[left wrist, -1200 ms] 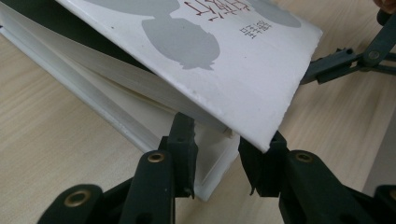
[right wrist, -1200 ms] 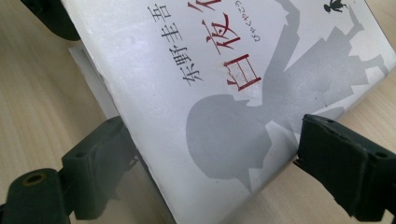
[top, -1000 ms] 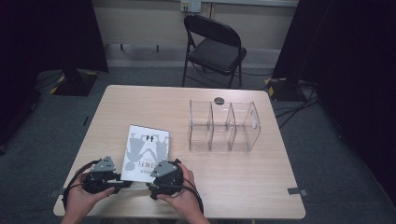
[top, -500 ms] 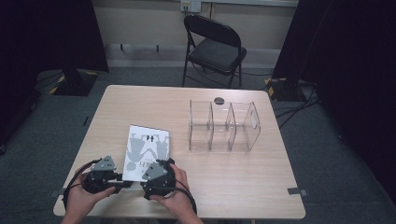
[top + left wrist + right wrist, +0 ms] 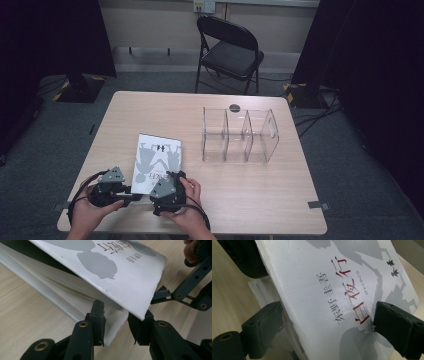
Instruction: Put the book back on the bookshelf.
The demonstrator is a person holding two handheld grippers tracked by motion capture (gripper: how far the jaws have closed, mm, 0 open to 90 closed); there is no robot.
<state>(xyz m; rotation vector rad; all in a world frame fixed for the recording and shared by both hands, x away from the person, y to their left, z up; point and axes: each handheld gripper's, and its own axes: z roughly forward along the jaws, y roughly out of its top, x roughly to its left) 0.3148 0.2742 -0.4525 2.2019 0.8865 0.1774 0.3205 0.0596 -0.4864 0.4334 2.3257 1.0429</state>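
Note:
A white paperback book [image 5: 159,156] with grey silhouettes and red lettering lies on the table's near left part. My left gripper [image 5: 135,196] reaches in from the left. In the left gripper view its jaws [image 5: 117,322] close in on the book's near corner, pads against the page block [image 5: 113,322]. My right gripper [image 5: 168,176] sits at the book's near edge. Its jaws [image 5: 324,322] stand apart astride the raised front cover [image 5: 317,290], one behind it and one touching its face. One of its fingers [image 5: 161,293] props the cover's edge up.
A clear acrylic organizer [image 5: 240,137] with three compartments stands upright right of the book. A small dark round disc [image 5: 234,107] lies behind it. A black folding chair [image 5: 230,52] stands beyond the far edge. Both hands rest near the table's front edge [image 5: 200,232].
My right gripper has slid a little to the left, closer to the book's near edge and to my left gripper. The left gripper and the book have stayed put.

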